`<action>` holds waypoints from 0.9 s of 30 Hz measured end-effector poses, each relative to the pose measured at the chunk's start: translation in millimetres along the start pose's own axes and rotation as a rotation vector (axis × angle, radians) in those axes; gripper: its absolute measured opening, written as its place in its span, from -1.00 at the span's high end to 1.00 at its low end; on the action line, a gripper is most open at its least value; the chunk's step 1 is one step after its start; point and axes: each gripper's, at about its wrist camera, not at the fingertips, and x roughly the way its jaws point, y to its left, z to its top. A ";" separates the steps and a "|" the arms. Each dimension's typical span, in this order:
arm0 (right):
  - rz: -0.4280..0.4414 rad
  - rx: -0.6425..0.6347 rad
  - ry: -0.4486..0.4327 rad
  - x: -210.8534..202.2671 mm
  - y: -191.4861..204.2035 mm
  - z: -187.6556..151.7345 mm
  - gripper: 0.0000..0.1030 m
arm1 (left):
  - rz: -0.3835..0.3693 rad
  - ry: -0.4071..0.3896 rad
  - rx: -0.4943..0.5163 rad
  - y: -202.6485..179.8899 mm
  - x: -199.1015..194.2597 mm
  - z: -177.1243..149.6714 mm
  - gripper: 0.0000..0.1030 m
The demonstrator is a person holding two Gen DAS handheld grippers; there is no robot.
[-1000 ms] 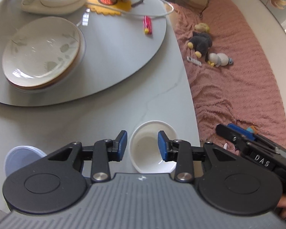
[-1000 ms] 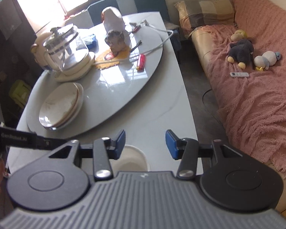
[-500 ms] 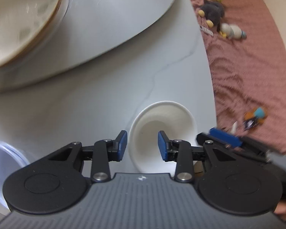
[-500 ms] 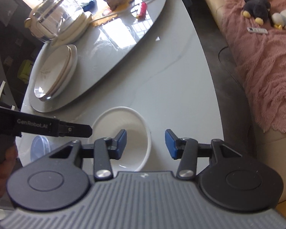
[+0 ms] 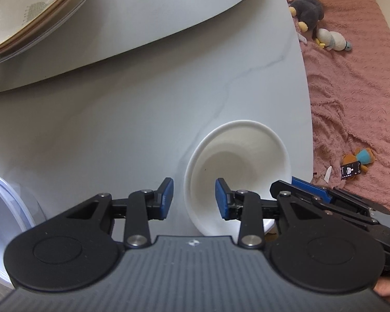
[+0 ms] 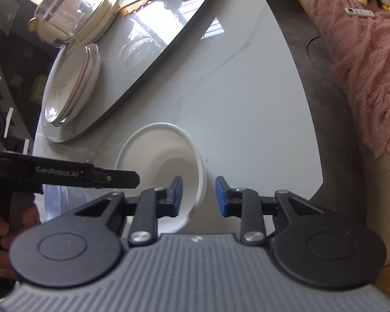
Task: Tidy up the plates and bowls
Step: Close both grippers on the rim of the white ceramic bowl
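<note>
Both grippers have come lower and closer to the white bowl (image 5: 238, 166) over the last second, so it now fills much more of each view. It sits on the marble table (image 5: 117, 119) near the edge beside the pink sofa blanket (image 5: 351, 83). The left gripper (image 5: 194, 196) has its blue pads spread apart with the bowl's near-left rim between them, though contact cannot be made out. The right gripper (image 6: 199, 195) is likewise spread apart, its left pad over the bowl's inside and its right pad outside the rim. A stack of plates (image 6: 70, 85) rests on the glass turntable (image 6: 156, 52), well apart from the bowl, with a glass pot (image 6: 70, 10) behind it. A clear plastic lid (image 5: 2, 221) lies to the left.
</note>
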 end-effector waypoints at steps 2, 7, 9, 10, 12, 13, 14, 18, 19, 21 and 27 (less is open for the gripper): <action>0.005 0.009 0.004 2.0 -0.6 -0.1 0.47 | 0.003 -0.006 0.004 -0.5 0.3 0.7 0.22; 0.018 0.002 0.016 4.2 2.3 -5.0 0.53 | 0.017 -0.001 -0.001 2.6 -0.2 2.3 0.24; 0.006 0.000 0.021 4.7 4.3 -7.5 0.54 | 0.015 -0.005 0.000 2.8 -0.2 1.7 0.25; 0.006 0.007 0.021 5.2 4.5 -8.8 0.57 | 0.019 -0.003 0.001 2.7 -0.2 1.7 0.28; 0.000 0.021 0.020 6.3 4.9 -12.0 0.64 | 0.025 -0.003 0.006 3.0 -0.3 1.4 0.36; -0.002 0.024 0.018 7.2 5.1 -13.0 0.65 | 0.029 -0.002 0.007 4.2 0.4 0.1 0.43; -0.006 0.025 0.017 8.2 5.5 -14.1 0.66 | 0.048 0.009 0.007 5.4 1.3 0.1 0.48; -0.019 0.019 0.013 10.3 7.4 -17.2 0.69 | 0.048 0.007 0.006 9.2 -2.2 -0.8 0.68; -0.019 0.020 0.011 9.9 7.6 -17.5 0.72 | 0.045 0.007 0.006 10.0 -2.9 -1.2 0.72; -0.019 0.017 0.011 9.1 8.4 -19.0 0.74 | 0.032 0.002 0.005 12.0 -4.4 -2.7 0.79; -0.024 0.009 0.016 6.1 13.9 -20.9 0.75 | 0.013 -0.013 0.029 12.5 -12.8 -9.6 0.87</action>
